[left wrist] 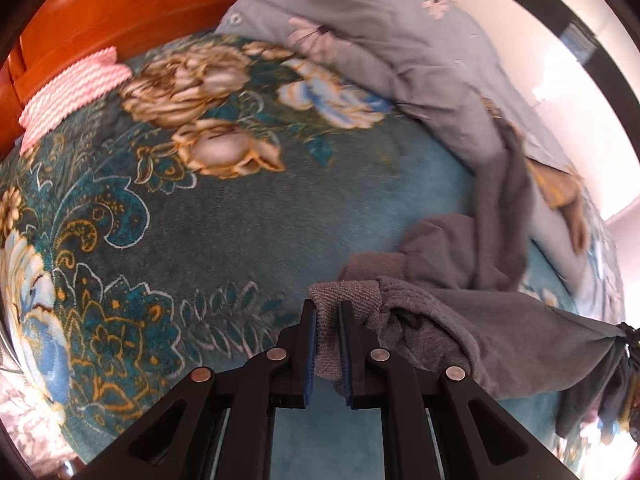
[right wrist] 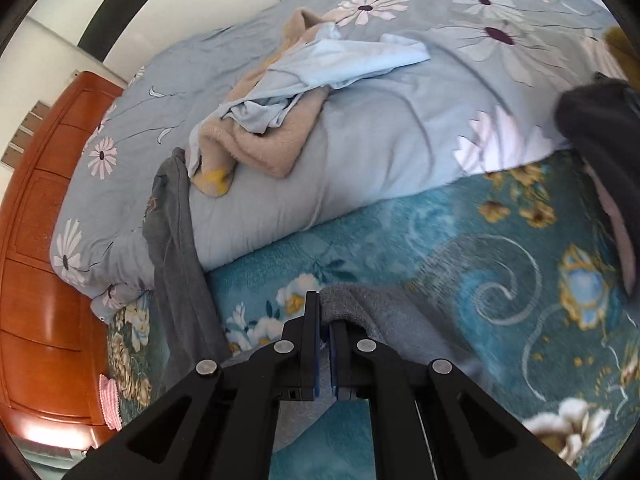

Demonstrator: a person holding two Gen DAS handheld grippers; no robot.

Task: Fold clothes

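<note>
A grey garment hangs stretched above a teal floral blanket. My left gripper is shut on its ribbed edge, and the cloth runs right to a bunched corner at the frame edge. In the right wrist view my right gripper is shut on another part of the grey garment; a long grey strip of it trails up to the left over the quilt.
A light blue daisy quilt lies bunched along the bed, with a beige garment and a pale blue garment piled on it. An orange wooden headboard stands left. A pink knitted item lies by the headboard.
</note>
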